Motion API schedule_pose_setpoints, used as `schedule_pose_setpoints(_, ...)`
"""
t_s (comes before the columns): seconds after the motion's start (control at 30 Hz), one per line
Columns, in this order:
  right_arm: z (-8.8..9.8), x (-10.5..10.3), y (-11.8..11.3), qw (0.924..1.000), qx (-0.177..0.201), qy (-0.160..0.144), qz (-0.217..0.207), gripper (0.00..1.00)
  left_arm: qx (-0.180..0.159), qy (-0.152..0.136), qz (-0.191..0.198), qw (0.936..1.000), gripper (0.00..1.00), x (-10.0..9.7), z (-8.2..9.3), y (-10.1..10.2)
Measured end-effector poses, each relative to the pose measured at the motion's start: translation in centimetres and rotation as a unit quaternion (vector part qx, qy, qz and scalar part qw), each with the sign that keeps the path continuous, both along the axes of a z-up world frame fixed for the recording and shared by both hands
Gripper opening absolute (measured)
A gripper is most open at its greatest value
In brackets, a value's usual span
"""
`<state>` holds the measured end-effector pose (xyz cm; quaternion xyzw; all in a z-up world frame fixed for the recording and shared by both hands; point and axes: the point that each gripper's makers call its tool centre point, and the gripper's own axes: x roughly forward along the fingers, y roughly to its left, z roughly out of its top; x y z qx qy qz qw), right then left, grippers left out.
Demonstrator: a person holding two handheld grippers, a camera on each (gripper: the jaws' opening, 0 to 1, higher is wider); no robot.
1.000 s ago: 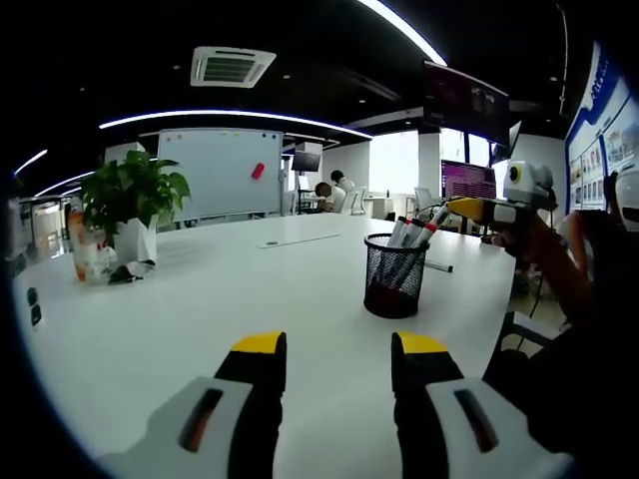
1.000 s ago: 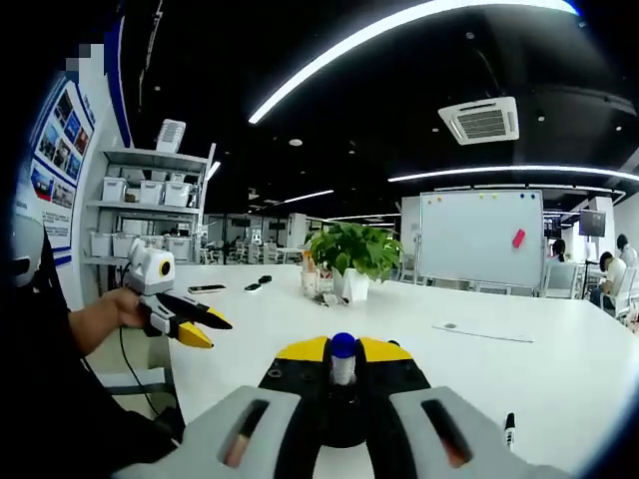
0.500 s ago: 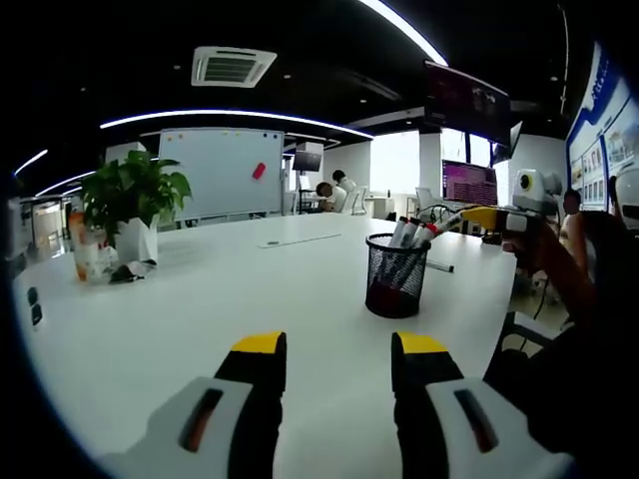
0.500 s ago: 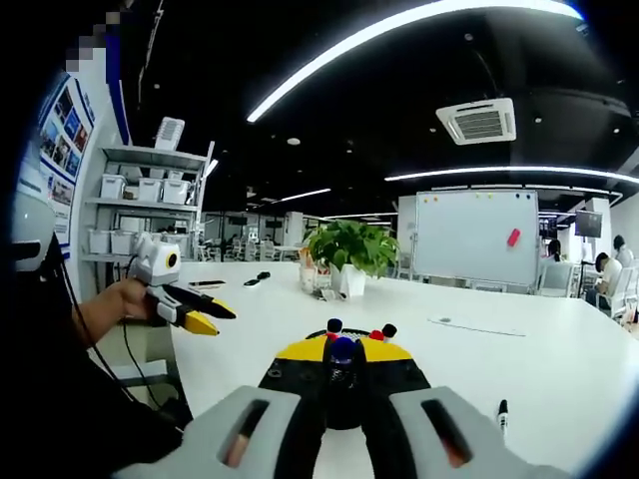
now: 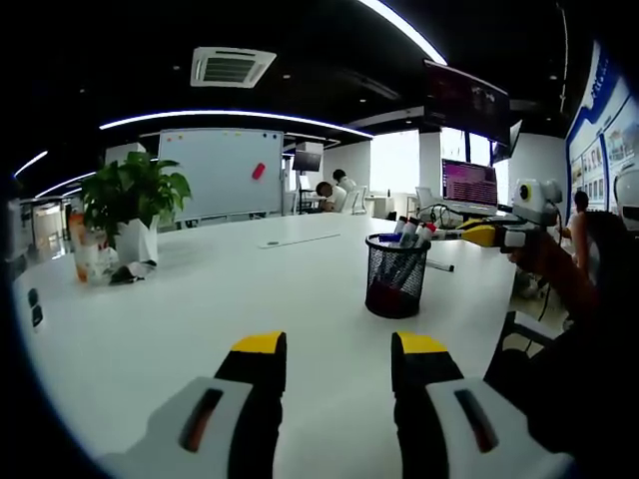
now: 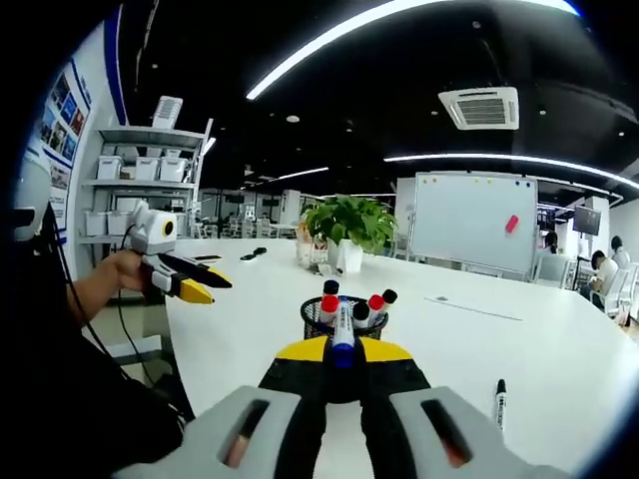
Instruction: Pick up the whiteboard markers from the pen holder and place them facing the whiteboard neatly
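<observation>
A black mesh pen holder (image 5: 394,275) stands on the white table (image 5: 200,299) with several red- and black-capped markers (image 5: 409,230) upright in it. My right gripper (image 5: 481,236) comes in from the right beside the holder's rim, shut on a blue-banded marker (image 5: 446,237) held about level. In the right gripper view that marker (image 6: 342,324) lies between my shut right gripper (image 6: 342,349), with the pen holder (image 6: 344,319) just beyond the tips. My left gripper (image 5: 339,349) hovers open over the table, well short of the holder. The left gripper (image 6: 185,282) is held by a hand.
A whiteboard (image 5: 220,172) stands beyond the table's far end. A potted plant (image 5: 135,205) and a bottle (image 5: 82,254) sit at the left. A black marker (image 6: 498,397) lies loose on the table. A thin strip (image 5: 300,239) lies mid-table. People sit far back.
My right gripper has drawn back to the right from the holder's top with the marker and lowered a little. The holder's markers have come into the right gripper view. My left gripper stayed still.
</observation>
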<state>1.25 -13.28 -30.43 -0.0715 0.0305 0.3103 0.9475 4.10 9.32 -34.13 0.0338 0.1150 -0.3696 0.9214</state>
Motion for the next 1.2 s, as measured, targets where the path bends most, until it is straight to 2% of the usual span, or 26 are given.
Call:
schedule_pose_setpoints(0.4,-0.9,0.2,-0.1,0.9998,-0.02,0.009,-0.003,0.13,0.001,-0.001,0.001,1.0,0.44,0.0,0.0,0.1)
schedule_pose_setpoints(0.77,1.6,-0.3,-0.3,0.9996,-0.004,-0.025,-0.015,0.12,0.002,0.001,0.001,1.0,0.44,0.1,-0.1,0.2)
schedule_pose_setpoints(0.9,2.7,-0.6,-0.4,0.9987,0.0,-0.046,-0.02,0.12,0.002,0.001,0.0,1.0,0.44,0.0,-0.1,0.1)
schedule_pose_setpoints(1.2,4.0,-0.8,-0.9,0.9979,0.014,-0.057,-0.027,0.12,0.002,0.001,0.0,1.0,0.44,0.0,-0.2,0.1)
